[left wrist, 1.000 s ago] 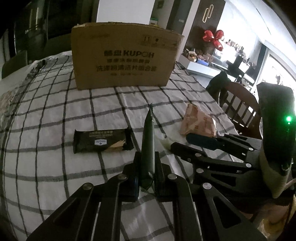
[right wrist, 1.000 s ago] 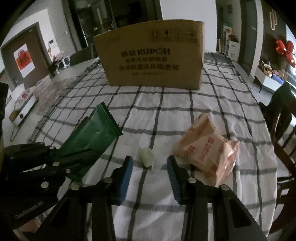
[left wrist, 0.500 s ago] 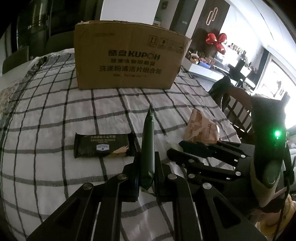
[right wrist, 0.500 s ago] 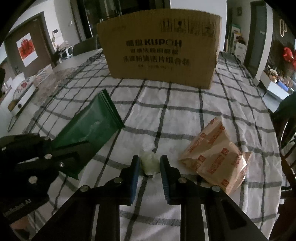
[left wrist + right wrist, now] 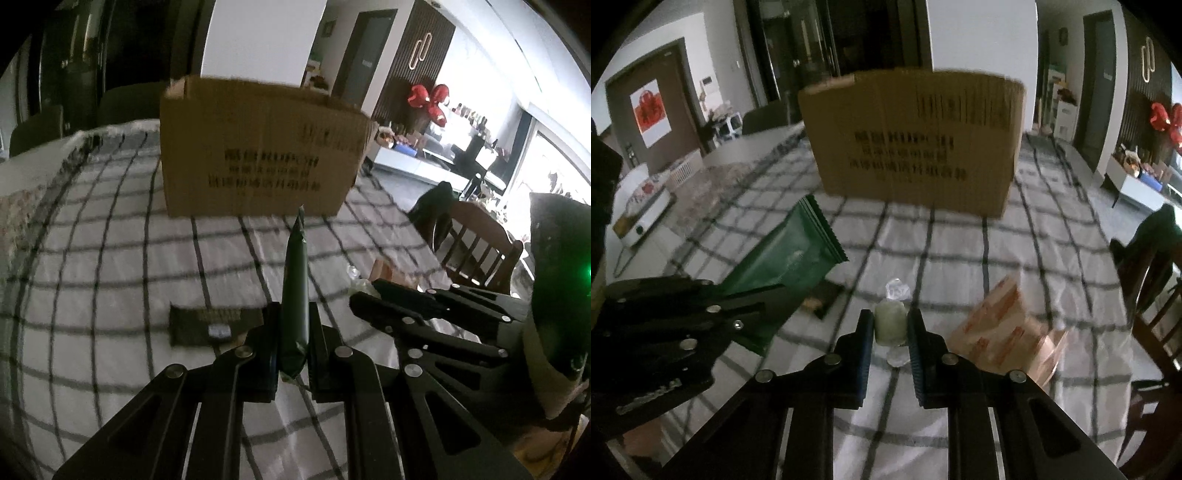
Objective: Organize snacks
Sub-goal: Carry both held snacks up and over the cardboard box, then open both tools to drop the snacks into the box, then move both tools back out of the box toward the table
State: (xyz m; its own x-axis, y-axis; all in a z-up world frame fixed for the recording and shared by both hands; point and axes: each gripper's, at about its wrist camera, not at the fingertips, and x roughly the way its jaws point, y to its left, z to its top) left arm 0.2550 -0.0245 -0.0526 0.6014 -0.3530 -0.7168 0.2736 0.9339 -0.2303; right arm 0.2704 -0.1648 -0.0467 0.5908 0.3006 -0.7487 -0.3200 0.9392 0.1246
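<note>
Left tongs (image 5: 293,341) clamp green packet (image 5: 295,291) edge-on; right tongs (image 5: 890,332) pinch pale wrapped candy (image 5: 891,322). I see cardboard box (image 5: 912,144) at tabletop (image 5: 960,258) far edge, print blurred. Dark bar (image 5: 207,328) mid-tabletop, orange bag (image 5: 1004,332) right, partly hidden.

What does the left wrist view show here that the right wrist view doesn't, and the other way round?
Only the left wrist view shows the dark snack bar nearly whole, lying flat on the checked tablecloth.

Only the right wrist view shows the right gripper shut on the pale wrapped candy, and the orange snack packet in full.

Both show the cardboard box and the green snack packet held in the left gripper.
</note>
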